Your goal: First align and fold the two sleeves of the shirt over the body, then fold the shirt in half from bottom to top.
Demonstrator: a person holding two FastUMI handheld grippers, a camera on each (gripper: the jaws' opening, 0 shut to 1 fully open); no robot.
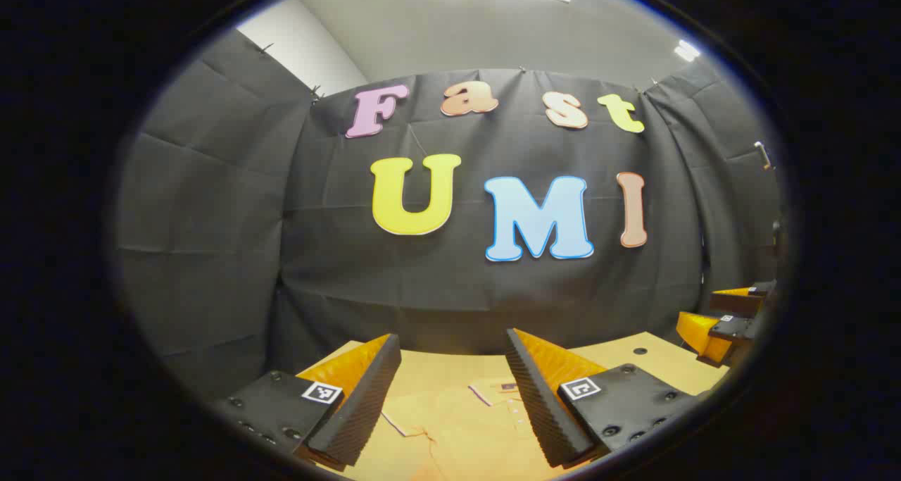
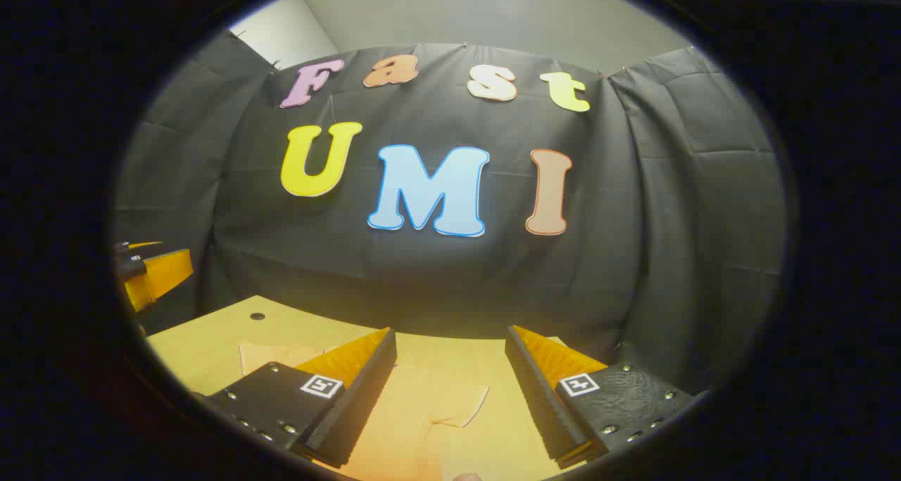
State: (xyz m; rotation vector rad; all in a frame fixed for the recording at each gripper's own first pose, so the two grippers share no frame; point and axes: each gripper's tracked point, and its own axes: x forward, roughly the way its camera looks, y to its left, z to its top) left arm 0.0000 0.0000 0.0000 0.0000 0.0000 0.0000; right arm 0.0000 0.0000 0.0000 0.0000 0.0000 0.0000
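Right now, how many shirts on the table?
1. The shirt lies flat on the table, its collar between the left gripper fingers; a sleeve shows beyond the right gripper. Its lower part is out of frame.

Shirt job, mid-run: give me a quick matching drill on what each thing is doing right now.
Things:
1. left gripper
2. right gripper
3. shirt
4. table

States:
a. lies flat, collar showing between open fingers
b. bare top with a small dark hole
c. open above a sleeve end
d. open above the collar

Pairs: 1-d, 2-c, 3-a, 4-b
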